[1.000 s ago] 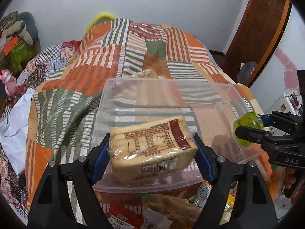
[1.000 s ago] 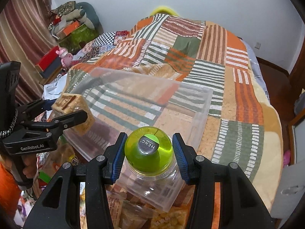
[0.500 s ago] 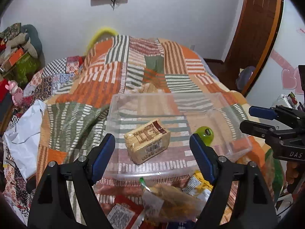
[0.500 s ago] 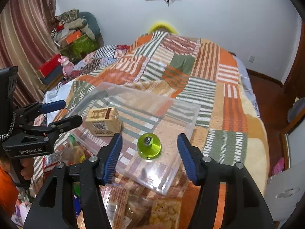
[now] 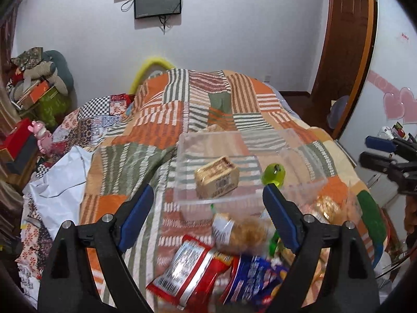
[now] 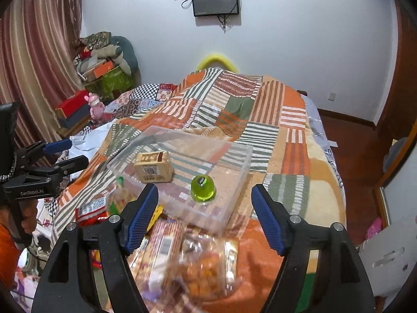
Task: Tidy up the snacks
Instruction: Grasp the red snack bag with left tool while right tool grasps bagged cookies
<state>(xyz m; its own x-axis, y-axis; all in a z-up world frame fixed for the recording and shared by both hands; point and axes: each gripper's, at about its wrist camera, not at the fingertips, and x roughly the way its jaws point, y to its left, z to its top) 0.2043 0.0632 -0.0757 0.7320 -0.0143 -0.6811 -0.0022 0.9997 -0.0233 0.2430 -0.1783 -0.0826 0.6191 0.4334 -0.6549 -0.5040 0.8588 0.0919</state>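
Note:
A clear plastic bin (image 5: 307, 182) (image 6: 234, 203) lies on the patchwork bedspread. In it are a wrapped cake pack (image 5: 217, 177) (image 6: 153, 167) and a green-lidded jar (image 5: 273, 174) (image 6: 203, 189). My left gripper (image 5: 208, 214) is open and empty, held back above loose snack packets (image 5: 187, 263). My right gripper (image 6: 204, 215) is open and empty, above other packets (image 6: 206, 266). Each gripper shows at the edge of the other's view, the right gripper (image 5: 375, 151) and the left gripper (image 6: 62, 154).
The patchwork bedspread (image 5: 161, 135) covers the bed. A white bag (image 5: 60, 182) lies at its left edge. Boxes and a pink toy (image 6: 95, 107) stand at the left wall. A wooden door (image 5: 344, 47) is at the right.
Both grippers let go: the cake pack and the jar now rest in the bin. Both grippers have opened and pulled back and up from the bin.

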